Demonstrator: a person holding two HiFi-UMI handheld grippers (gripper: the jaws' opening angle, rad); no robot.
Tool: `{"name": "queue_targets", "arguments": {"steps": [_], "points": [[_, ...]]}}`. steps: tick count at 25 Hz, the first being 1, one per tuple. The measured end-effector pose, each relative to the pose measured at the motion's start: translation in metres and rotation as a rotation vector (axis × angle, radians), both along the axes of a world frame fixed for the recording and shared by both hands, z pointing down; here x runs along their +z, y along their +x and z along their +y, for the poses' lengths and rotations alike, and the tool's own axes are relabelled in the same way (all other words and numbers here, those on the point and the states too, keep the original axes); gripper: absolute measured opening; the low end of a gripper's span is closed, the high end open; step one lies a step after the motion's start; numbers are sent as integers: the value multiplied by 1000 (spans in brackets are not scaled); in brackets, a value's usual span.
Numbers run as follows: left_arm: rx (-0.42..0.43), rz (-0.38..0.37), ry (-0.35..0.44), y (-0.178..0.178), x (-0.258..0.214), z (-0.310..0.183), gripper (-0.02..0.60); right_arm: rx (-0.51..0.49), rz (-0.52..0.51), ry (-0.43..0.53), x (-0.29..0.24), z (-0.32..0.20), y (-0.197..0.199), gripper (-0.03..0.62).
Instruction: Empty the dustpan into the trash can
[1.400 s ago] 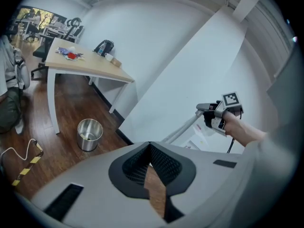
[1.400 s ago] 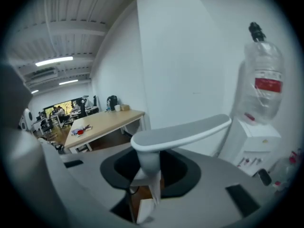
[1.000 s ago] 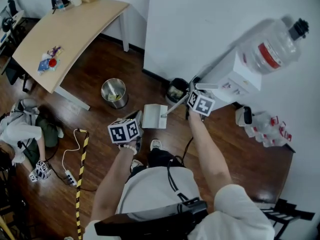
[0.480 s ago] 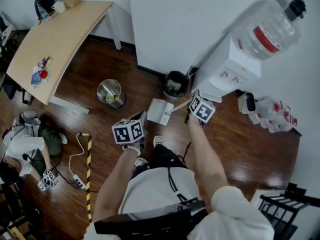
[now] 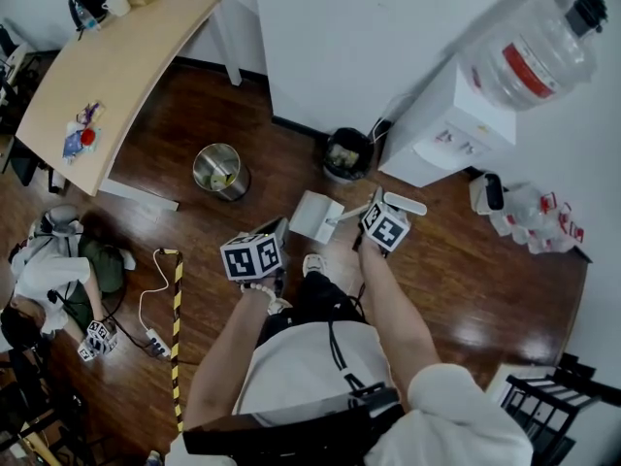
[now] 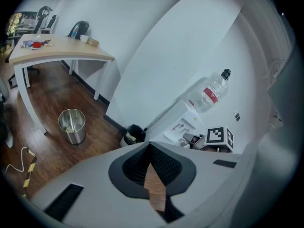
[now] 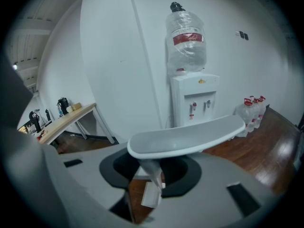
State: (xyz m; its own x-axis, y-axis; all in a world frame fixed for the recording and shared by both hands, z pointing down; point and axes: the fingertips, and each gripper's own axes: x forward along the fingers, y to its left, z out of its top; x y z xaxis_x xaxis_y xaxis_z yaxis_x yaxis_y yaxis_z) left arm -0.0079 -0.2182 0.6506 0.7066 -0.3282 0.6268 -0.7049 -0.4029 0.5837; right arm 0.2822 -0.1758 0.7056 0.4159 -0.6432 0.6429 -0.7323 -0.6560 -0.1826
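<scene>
Steel trash can [image 5: 236, 190], scraps [image 5: 221, 175] inside

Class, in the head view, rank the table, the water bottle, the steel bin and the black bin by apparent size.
1. table
2. water bottle, raised nearer the camera
3. steel bin and black bin look alike, so unranked

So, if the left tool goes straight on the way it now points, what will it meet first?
Probably the black trash can: it sits just beyond the closed tips of the left tool. Depth is unclear, so the wooden floor before it may come first.
</scene>
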Motion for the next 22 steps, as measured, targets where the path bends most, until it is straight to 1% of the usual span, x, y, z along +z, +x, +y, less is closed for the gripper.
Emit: {"name": "queue_targets", "arguments": {"steps": [3,8,12,16,18,22], "points": [[-7,-4,0,-5,1,2,-7,-2,-4,7,6,10,-3,129],[-1,1,-9,-5,3,9,-6,-25,-17,32,11,22,6,145],[16,4,-11,-1,2,15,-7,-5,-40,27,17,38,12,194],[38,9,-11,5,1,22,-7,24,-66,14,25,53,17,215],[48,9,-14,8,1,25,-6,39,-81,13,27,60,20,254],[64,6,-21,11,3,34,-7,50,-77,18,26,71,25,258]]}}
